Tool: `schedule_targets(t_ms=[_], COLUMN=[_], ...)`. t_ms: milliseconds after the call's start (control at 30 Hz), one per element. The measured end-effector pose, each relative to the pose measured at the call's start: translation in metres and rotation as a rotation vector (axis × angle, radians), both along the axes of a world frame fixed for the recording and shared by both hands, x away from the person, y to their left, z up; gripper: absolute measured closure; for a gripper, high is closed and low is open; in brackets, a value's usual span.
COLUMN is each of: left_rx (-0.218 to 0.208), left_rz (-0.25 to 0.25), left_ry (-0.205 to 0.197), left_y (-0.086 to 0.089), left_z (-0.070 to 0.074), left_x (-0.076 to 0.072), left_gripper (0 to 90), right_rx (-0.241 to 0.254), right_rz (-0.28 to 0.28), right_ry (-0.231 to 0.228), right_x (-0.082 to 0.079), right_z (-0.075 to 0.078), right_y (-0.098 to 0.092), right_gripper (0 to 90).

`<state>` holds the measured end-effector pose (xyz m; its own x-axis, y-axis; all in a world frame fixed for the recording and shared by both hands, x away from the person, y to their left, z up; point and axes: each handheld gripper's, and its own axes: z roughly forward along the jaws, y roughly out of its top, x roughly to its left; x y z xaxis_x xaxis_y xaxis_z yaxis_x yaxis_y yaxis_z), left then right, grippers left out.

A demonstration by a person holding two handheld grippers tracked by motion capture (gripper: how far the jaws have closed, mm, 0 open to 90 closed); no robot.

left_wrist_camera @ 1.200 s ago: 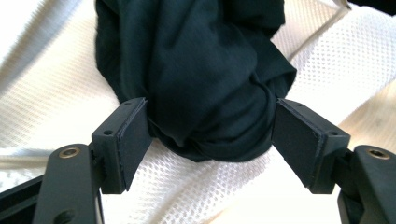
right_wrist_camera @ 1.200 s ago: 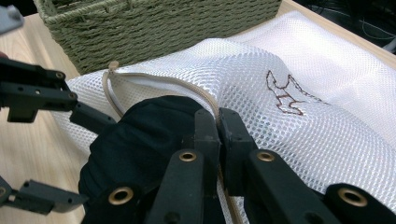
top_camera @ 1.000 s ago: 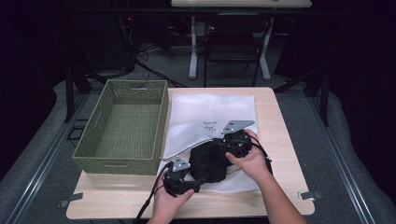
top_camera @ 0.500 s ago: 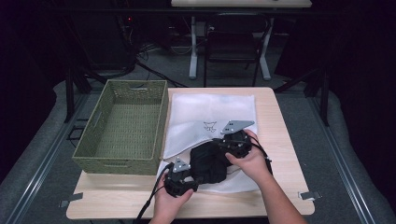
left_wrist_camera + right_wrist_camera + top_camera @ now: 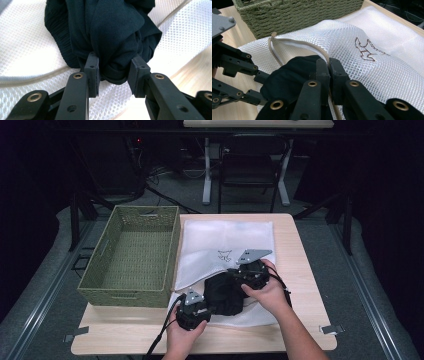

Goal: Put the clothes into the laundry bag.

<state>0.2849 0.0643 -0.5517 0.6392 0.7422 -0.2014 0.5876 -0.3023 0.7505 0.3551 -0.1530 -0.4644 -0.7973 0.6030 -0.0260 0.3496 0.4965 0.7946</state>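
A dark garment (image 5: 225, 295) lies bunched at the mouth of a white mesh bag (image 5: 225, 240) on the table. My left gripper (image 5: 209, 301) sits at its near left end. Its jaws have just been closing, and in the left gripper view the pads (image 5: 92, 72) press a fold of the dark garment (image 5: 112, 30) from both sides. My right gripper (image 5: 232, 276) is at the garment's far right. In the right gripper view it (image 5: 329, 67) is shut on the zipper edge of the mesh bag (image 5: 367, 50), above the dark garment (image 5: 289, 77).
A green woven basket (image 5: 127, 292) stands on the left half of the table, against the bag; in the right gripper view the basket (image 5: 299, 15) lies straight ahead. Bare wood (image 5: 300, 250) shows to the right of the bag. Desk legs and a chair stand beyond the table.
The left gripper's jaws have drawn together on the near end of the garment. Both hands have stayed where they were.
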Motion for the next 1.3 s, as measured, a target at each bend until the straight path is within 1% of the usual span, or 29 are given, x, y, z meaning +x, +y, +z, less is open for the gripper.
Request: schedule_targets(t_ms=[67, 100, 200, 267, 367, 467, 733, 767, 833, 867, 900, 967, 1000, 1133, 1233, 1300], left_rx=[0.002, 0.005, 0.0, -0.001, 0.001, -0.011, -0.005, 0.001, -0.008, -0.008, -0.002, 0.006, 0.008, 0.013, 0.008, 0.007], left_rz=[0.002, 0.003, 0.01, 0.016, 0.022, 0.044, 0.065, 0.07, 0.081, 0.085, 0.09, 0.1, 0.109, 0.121, 0.133, 0.136], left_ry=[0.002, -0.003, -0.003, -0.012, -0.013, -0.023, -0.045, -0.049, -0.048, -0.055, -0.051, -0.071, -0.073, -0.069, -0.079, -0.078], left_y=[-0.001, -0.001, -0.002, -0.003, -0.003, -0.005, -0.009, -0.009, -0.009, -0.009, -0.009, -0.009, -0.009, -0.007, -0.007, -0.007], left_z=[0.002, 0.002, 0.005, 0.006, 0.008, 0.008, 0.01, 0.01, 0.011, 0.011, 0.011, 0.011, 0.01, 0.01, 0.008, 0.008], left_x=[0.002, 0.004, 0.007, 0.011, 0.017, 0.023, 0.033, 0.035, 0.038, 0.039, 0.04, 0.043, 0.044, 0.048, 0.049, 0.05], left_gripper=[66.4, 66.6, 67.1, 67.4, 68.0, 68.8, 70.3, 70.3, 70.4, 70.4, 70.4, 70.4, 70.4, 70.4, 70.4, 70.3], right_rx=[0.001, 0.001, 0.001, 0.001, 0.0, 0.0, -0.001, 0.0, 0.0, 0.001, 0.0, 0.0, -0.001, 0.0, -0.001, -0.002], right_rz=[0.001, 0.001, 0.003, 0.003, 0.004, 0.005, 0.005, 0.005, 0.005, 0.005, 0.005, 0.005, 0.005, 0.004, 0.004, 0.004], right_ry=[0.001, 0.001, 0.0, 0.001, 0.0, 0.0, 0.0, 0.0, 0.0, 0.0, 0.0, 0.0, 0.0, 0.001, 0.001, 0.001], right_x=[0.0, 0.0, 0.0, 0.0, 0.0, 0.0, 0.0, 0.0, 0.0, 0.0, 0.0, 0.0, 0.0, 0.0, 0.0, 0.0], right_z=[0.0, 0.0, 0.0, 0.0, 0.0, 0.0, 0.0, 0.0, 0.0, 0.0, 0.0, 0.0, 0.0, 0.0, 0.0, 0.0], right_y=[0.0, 0.0, 0.0, 0.0, 0.001, 0.001, 0.001, 0.0, 0.0, 0.0, 0.0, 0.0, 0.0, 0.0, 0.0, 0.0], right_gripper=[87.2, 87.3, 87.2, 87.3, 87.3, 87.3, 87.3, 87.3, 87.3, 87.3, 87.3, 87.3, 87.3, 87.3, 87.3, 87.3])
